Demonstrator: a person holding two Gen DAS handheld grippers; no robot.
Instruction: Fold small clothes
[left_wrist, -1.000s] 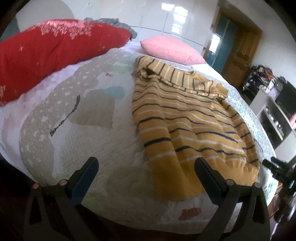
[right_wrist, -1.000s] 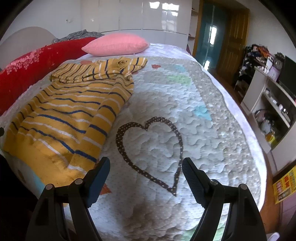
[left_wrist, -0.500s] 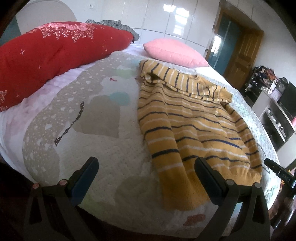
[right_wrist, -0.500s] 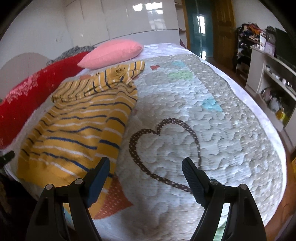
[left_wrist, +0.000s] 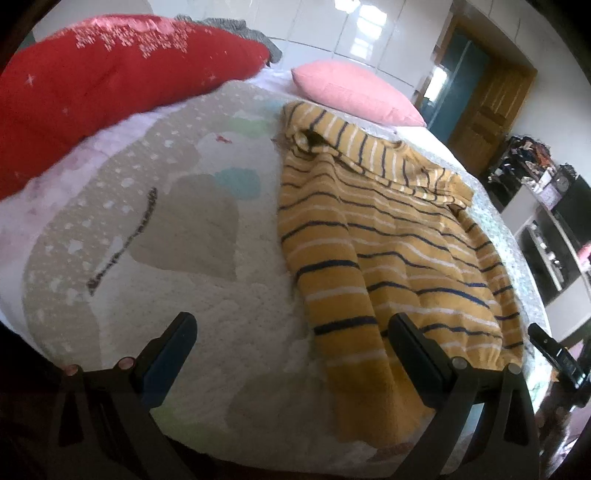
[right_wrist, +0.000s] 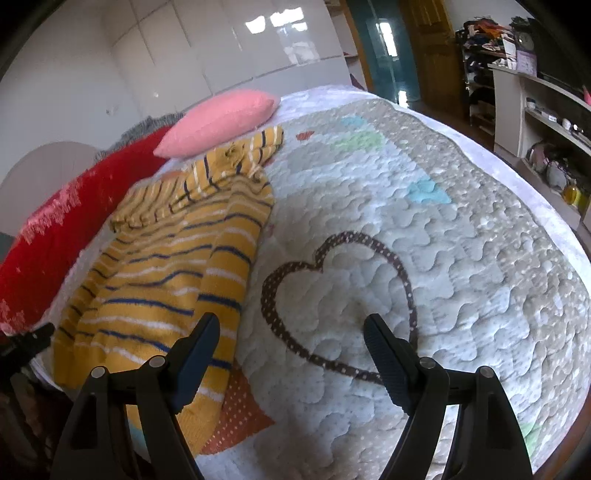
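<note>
Lining up on the sweater hem

Sweater (left_wrist: 388, 258) runs toward twelve; my left gripper (left_wrist: 291, 332) is nearer, hem at three; both grippers spread, empty.

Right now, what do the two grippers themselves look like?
Both match: the left gripper and right gripper have black angular frames, round silver-pink pivot screws, and dark blue textured pads on the jaws. No cables, markings or sleeves are visible.

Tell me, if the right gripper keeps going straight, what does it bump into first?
Probably the quilt, around its brown heart outline. The open right gripper points there; the yellow striped sweater lies off to its left.
</note>
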